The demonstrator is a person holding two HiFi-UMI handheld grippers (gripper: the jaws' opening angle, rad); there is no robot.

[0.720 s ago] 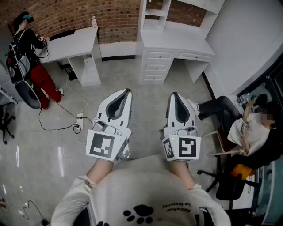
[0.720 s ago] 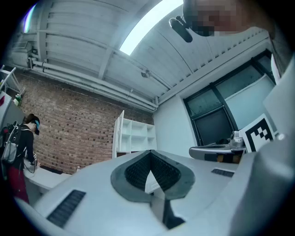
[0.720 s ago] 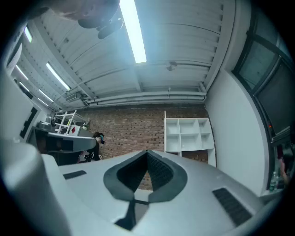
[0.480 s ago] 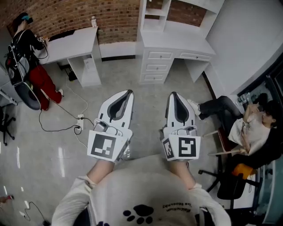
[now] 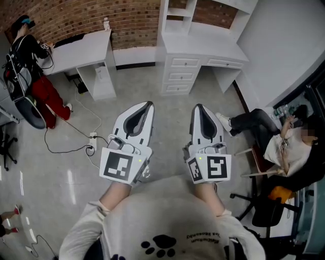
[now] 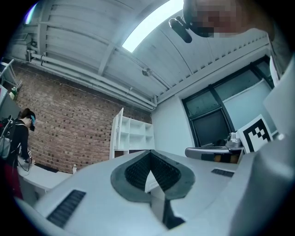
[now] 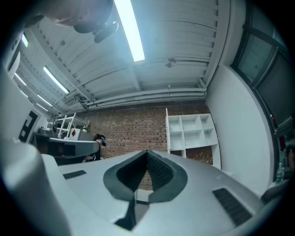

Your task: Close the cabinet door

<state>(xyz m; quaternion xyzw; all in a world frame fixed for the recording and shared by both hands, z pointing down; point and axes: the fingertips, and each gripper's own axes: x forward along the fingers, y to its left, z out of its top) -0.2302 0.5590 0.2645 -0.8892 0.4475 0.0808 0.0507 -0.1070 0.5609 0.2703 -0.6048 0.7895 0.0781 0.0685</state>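
Grippers side by side in front of a pale-topped torso (image 5: 162, 223), well short of the furniture. Left gripper (image 5: 147, 104) clenched, jaw tips pressed together with nothing caught between them; right gripper (image 5: 199, 107) likewise closed tight and empty. Both aimed across grey floor (image 5: 170, 117) toward a white shelf unit (image 5: 175, 15) set against a brick wall (image 5: 132, 20). Cabinet door (image 6: 118, 133) swung out at the left edge of that shelf unit, far from either gripper and untouched. Below the shelves, a white desk (image 5: 203, 48) with a stack of three drawers (image 5: 179, 76). Further left, a second white desk (image 5: 84, 51), and beside it a standing person in red trousers (image 5: 30, 66). On the floor near that desk, a black cable (image 5: 66, 147) and a white power strip (image 5: 91, 136). At the far right, a seated person (image 5: 284, 147), legs stretched toward the drawers.
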